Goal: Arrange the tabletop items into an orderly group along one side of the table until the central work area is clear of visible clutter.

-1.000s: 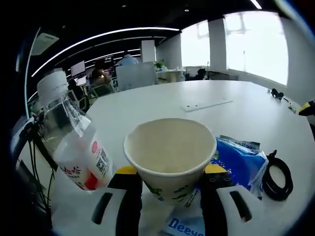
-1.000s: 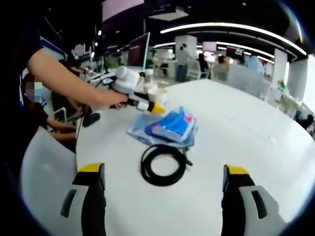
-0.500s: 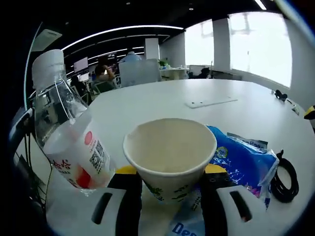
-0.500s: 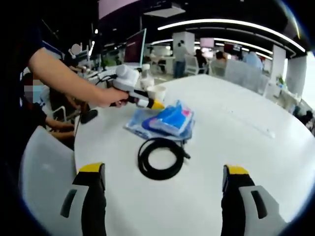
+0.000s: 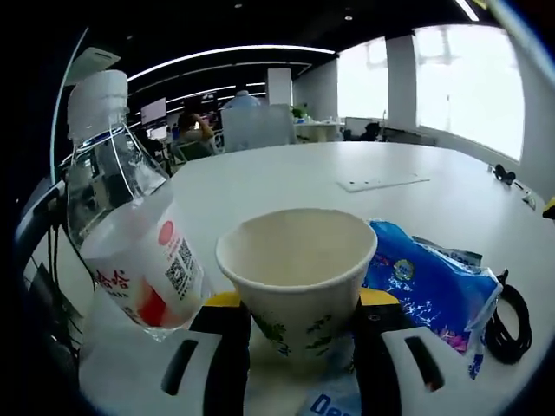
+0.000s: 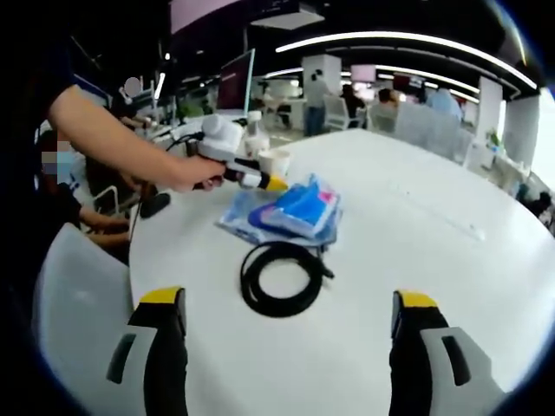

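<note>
**A:** What is your left gripper (image 5: 295,334) holding?

**B:** Your left jaws are pinched on a white paper cup with a green leaf print (image 5: 297,273). Each jaw presses one side of its lower wall, and its open mouth faces up, just ahead of the camera. In the right gripper view you can see that same gripper (image 6: 264,179) in your hand (image 6: 186,172), with the cup at its yellow tips.

**A:** And what sits around it?

**B:** To the left of your left gripper, close beside the cup, stands a clear plastic bottle with a white cap and a red and white label (image 5: 126,221); it looks tilted in that view. I cannot tell whether it touches the cup. To the right, just beside the cup, lies a blue plastic packet of tissues (image 5: 425,286) on a clear plastic sleeve with blue lettering (image 5: 334,400). Past the packet, further right, is a coiled black cable (image 5: 506,321).

**A:** And your right gripper (image 6: 282,325)?

**B:** Its jaws are spread wide and grip nothing. Ahead and between them the coiled cable lies flat on the round white table (image 6: 416,225), and just beyond it the blue packet. The cable and packet look very close; contact is unclear. The left gripper with the cup is further still, to the left.
</note>
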`<act>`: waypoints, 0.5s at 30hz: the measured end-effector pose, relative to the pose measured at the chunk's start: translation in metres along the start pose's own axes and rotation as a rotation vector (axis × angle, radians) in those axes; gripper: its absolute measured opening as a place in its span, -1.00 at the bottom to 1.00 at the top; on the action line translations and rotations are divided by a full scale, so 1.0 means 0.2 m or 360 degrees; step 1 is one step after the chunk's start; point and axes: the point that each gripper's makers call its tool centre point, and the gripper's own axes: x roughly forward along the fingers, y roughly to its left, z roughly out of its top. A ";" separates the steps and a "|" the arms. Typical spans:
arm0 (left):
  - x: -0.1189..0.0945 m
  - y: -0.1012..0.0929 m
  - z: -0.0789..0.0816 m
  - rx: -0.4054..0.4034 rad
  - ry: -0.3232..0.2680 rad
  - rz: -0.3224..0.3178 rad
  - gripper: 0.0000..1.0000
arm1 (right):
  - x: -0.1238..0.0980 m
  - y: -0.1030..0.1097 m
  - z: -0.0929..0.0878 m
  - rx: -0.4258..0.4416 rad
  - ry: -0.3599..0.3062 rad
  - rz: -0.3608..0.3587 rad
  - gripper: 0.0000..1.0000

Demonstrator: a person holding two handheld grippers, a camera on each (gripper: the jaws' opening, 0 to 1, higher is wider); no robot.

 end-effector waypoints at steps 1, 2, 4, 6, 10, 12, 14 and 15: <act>0.00 0.00 0.00 0.0002 -0.0008 0.0008 -0.10 | 0.00 0.00 0.00 0.0001 -0.0002 0.0000 0.93; 0.00 0.01 0.01 0.0000 -0.0013 0.0020 -0.10 | 0.00 0.00 0.00 0.0002 -0.0002 0.0000 0.93; 0.01 0.01 0.02 -0.0012 -0.0024 0.0022 -0.09 | 0.00 0.00 0.00 0.0002 0.0000 -0.0001 0.92; 0.01 0.01 0.02 0.0001 -0.0024 0.0033 -0.10 | 0.00 0.00 -0.01 0.0007 0.0003 -0.0004 0.92; 0.01 0.00 0.01 -0.0002 -0.0011 0.0040 -0.09 | -0.01 0.00 -0.03 0.0009 0.0016 -0.0008 0.91; 0.01 0.00 0.00 -0.0004 0.0005 0.0043 -0.09 | -0.01 0.00 -0.03 0.0015 0.0014 -0.0007 0.91; 0.01 0.00 0.00 -0.0014 0.0000 0.0044 -0.09 | -0.01 0.00 -0.03 0.0014 0.0017 -0.0010 0.91; 0.01 0.00 0.00 -0.0020 0.0001 0.0043 -0.09 | -0.01 -0.01 -0.03 0.0016 0.0017 -0.0012 0.91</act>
